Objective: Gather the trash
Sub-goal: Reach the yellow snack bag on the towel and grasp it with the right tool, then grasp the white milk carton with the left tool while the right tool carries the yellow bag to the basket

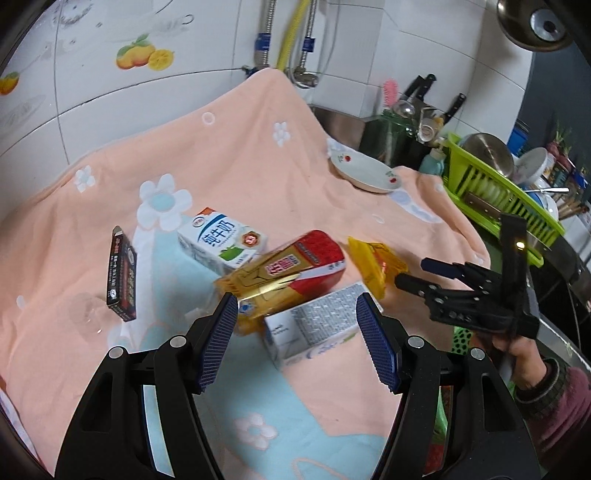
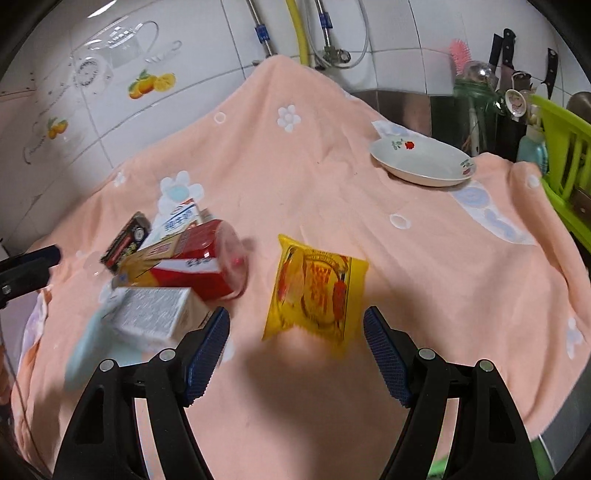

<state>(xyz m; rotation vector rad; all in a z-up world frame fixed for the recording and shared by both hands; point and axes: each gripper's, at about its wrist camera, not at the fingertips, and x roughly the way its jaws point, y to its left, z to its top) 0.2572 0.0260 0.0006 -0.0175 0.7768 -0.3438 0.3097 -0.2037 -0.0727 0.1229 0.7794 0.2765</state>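
Trash lies on a peach flowered cloth (image 1: pixel 258 173). A red and gold box (image 1: pixel 284 275) leans on a white milk carton (image 1: pixel 221 242) and a grey-printed carton (image 1: pixel 314 325). A small black box (image 1: pixel 122 273) lies to the left. A yellow snack packet (image 2: pixel 317 291) lies to the right; it also shows in the left wrist view (image 1: pixel 376 264). My left gripper (image 1: pixel 297 339) is open, just short of the grey-printed carton. My right gripper (image 2: pixel 295 354) is open, just short of the yellow packet, and shows in the left wrist view (image 1: pixel 428 275).
A white plate (image 2: pixel 424 162) with red flowers sits at the cloth's far right. A green dish rack (image 1: pixel 495 192) with pots and bowls stands to the right. A knife holder (image 2: pixel 498 74) and pipes (image 2: pixel 295 29) are at the tiled back wall.
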